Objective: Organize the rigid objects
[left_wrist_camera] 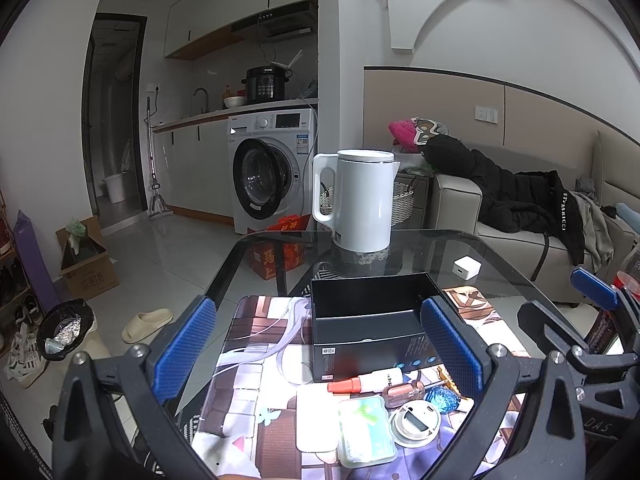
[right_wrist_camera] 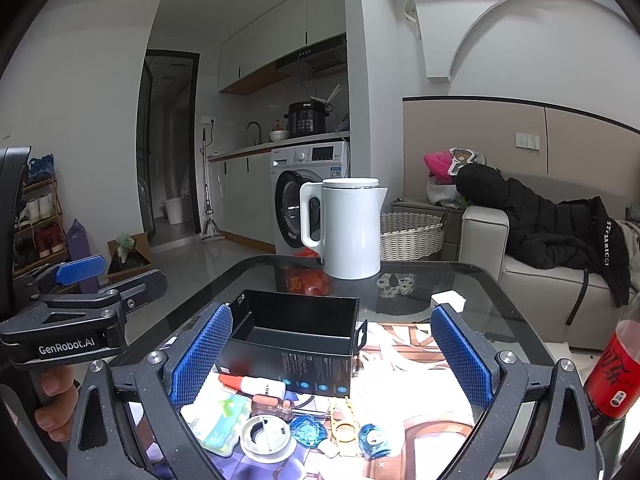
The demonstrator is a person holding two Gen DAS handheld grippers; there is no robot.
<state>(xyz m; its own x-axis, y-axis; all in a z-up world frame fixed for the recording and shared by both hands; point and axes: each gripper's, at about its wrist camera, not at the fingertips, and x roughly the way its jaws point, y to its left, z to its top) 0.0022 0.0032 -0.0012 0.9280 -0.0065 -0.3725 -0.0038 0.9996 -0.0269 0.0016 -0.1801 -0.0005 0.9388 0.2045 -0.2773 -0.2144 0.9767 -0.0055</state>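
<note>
step: judged as start of sorting; small items lie loose on the mat, black box looks empty, nothing gripped yet.
where items are: near edge of mat, just in front of box's near wall. Red-capped tube touching/next to the box front; amber bottle right of it; green case and round white disc nearer; blue wrapped pcs + yellow plastic piece to the right.
how to do well: take 1 item at a time, pref. an outer one w/ free sides (disc or green case); tube sits tight to box, so approach lengthwise. Drop low into box, avoid knocking its wall.
L gripper: fingers spread wide, empty, aimed fwd over box + clutter, above the mat, not touching.
R gripper: also wide apart, empty, beside the left one, same heading.
risk: white kettle far side of glass table, cola bottle close at right; mind the R elbow swing.
</note>
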